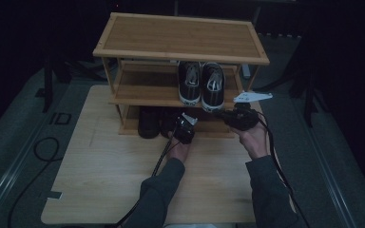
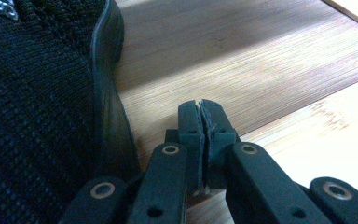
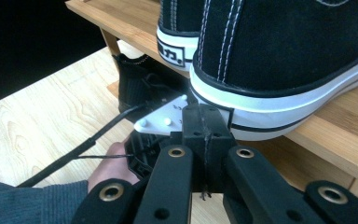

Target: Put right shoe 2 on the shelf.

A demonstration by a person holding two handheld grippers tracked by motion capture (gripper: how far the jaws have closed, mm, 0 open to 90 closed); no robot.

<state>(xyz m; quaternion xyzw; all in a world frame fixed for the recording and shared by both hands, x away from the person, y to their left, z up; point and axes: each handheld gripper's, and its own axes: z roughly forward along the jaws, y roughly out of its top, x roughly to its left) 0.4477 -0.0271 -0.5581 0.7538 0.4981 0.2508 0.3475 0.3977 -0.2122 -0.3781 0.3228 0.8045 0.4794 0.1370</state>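
Left gripper (image 2: 200, 108), jaws pressed together and empty, rests on the bottom shelf (image 2: 261, 60) of the three-tier bamboo shoe rack (image 1: 180, 38), just beside a black knit shoe (image 2: 37, 116). Right gripper (image 3: 205, 116), jaws likewise closed, sits at the middle shelf's front edge, near the overhanging black-and-white canvas sneakers (image 1: 202, 85). The rack stands on a pale wooden table (image 1: 109, 180), open in front, in a dark room.

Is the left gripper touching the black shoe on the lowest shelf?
Apart. In the left gripper view, the shut left gripper shows bare wood of the bottom shelf between its tips and the black shoe's sole.

Black canvas sneakers (image 1: 201, 84) with white soles and stitching, black knit shoes (image 1: 158, 122), tan bamboo rack (image 1: 180, 39)
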